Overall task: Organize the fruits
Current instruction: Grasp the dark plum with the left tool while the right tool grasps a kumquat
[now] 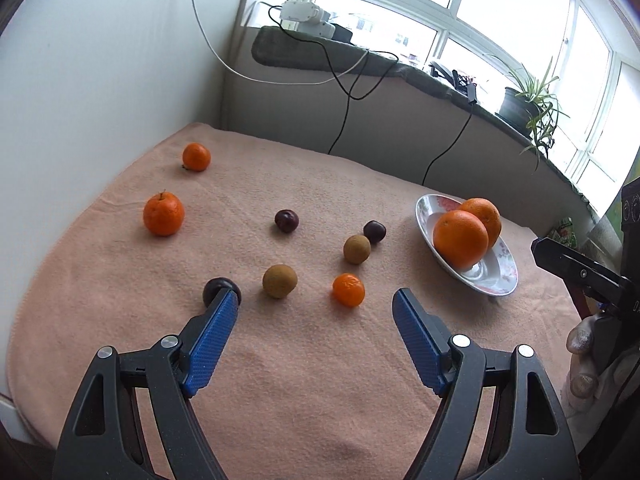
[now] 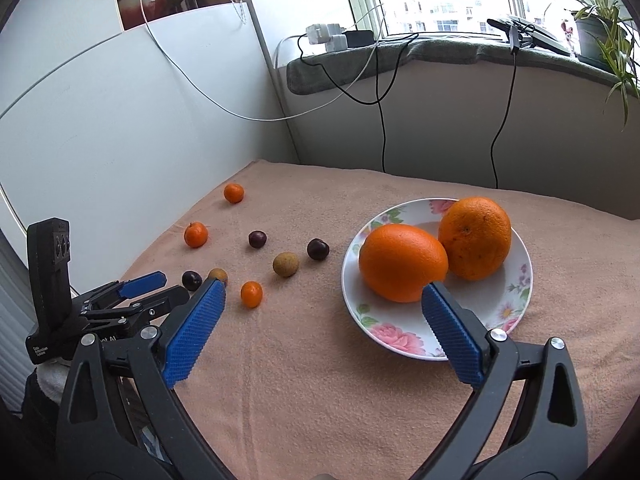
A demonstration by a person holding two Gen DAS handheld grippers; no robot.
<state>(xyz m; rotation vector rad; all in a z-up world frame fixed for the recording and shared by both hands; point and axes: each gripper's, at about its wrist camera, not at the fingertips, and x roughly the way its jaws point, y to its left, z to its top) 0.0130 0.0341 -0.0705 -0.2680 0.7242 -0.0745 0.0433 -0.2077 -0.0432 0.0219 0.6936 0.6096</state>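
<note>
Pointing down at the tabletop (image 1: 304,380), your left gripper (image 1: 316,304) has its blue fingers (image 1: 212,340) spread wide with nothing between them. Your right gripper (image 2: 324,292) is likewise spread and empty; its right finger tip overlaps the near rim of the plate (image 2: 400,340) in that view.

Orientation of the fruit: most pieces are nearly round, so no long axis can be read. The nearer orange (image 2: 402,262) is slightly oval, long axis running left to right in the right wrist view. The stemmed mandarin (image 1: 163,214) stands stem up.

Container contents: the floral plate holds two large oranges, the nearer one and the farther orange (image 2: 475,237), touching each other. All other fruit lies loose on the peach cloth (image 2: 320,380).

View differences:
- Left wrist view shows the near plum (image 1: 218,289) partly hidden behind the left finger tip, plus a hand (image 1: 584,360) on the right gripper's handle at the frame edge.
- Right wrist view shows that same plum in full, well clear of the fingers, with the left gripper's body seen from the side, and the plate's flower pattern from above.
- Both views show the far mandarin (image 1: 196,156), the small mandarin (image 1: 349,289), two brown fruits (image 1: 279,281) and two further plums (image 1: 286,221).
</note>
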